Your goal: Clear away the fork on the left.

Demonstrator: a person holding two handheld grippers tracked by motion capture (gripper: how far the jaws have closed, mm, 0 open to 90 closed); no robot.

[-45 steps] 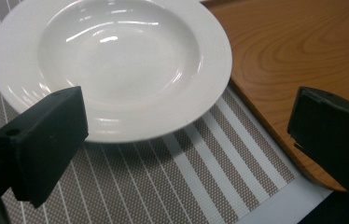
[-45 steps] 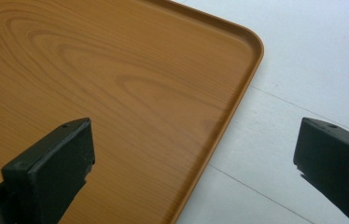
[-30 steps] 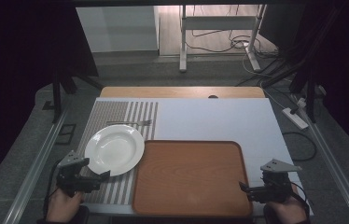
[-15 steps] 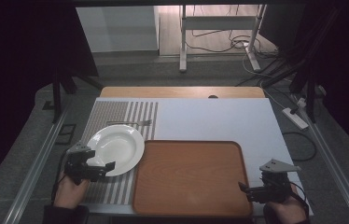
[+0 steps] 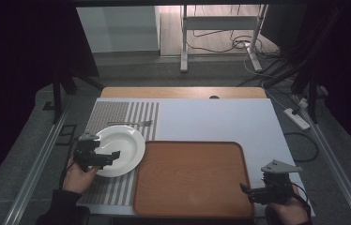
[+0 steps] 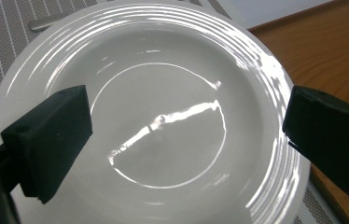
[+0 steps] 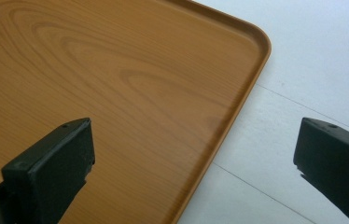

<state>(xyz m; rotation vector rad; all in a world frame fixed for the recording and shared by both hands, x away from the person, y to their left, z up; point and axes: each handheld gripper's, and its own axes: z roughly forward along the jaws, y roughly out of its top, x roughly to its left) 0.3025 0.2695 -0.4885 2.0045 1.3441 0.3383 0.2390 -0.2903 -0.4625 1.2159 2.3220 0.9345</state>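
The left gripper (image 5: 102,157) hangs over the near left part of a white plate (image 5: 117,150), its jaws wide apart with nothing between them. In the left gripper view the plate (image 6: 163,116) spreads beneath and between the two black jaws, its shiny centre ring lying in the gap, and neither jaw clearly touches it. The plate sits on a striped placemat (image 5: 117,117) at the left of the bench (image 5: 220,119). Beyond the plate from the jaws, a fork (image 5: 129,123) lies on the placemat; its handle end shows past the plate's far rim in the left gripper view (image 6: 46,22).

The right gripper (image 5: 258,191) is at the near right corner of a wooden tray (image 5: 190,178), jaws also wide apart and holding nothing. In the right gripper view the tray's rounded corner and raised rim (image 7: 252,70) run up between the jaws: one jaw stands over the tray's wood, the other over the white bench surface (image 7: 312,70) just beside it. The tray lies just beside the plate, its left edge close to the plate's rim.
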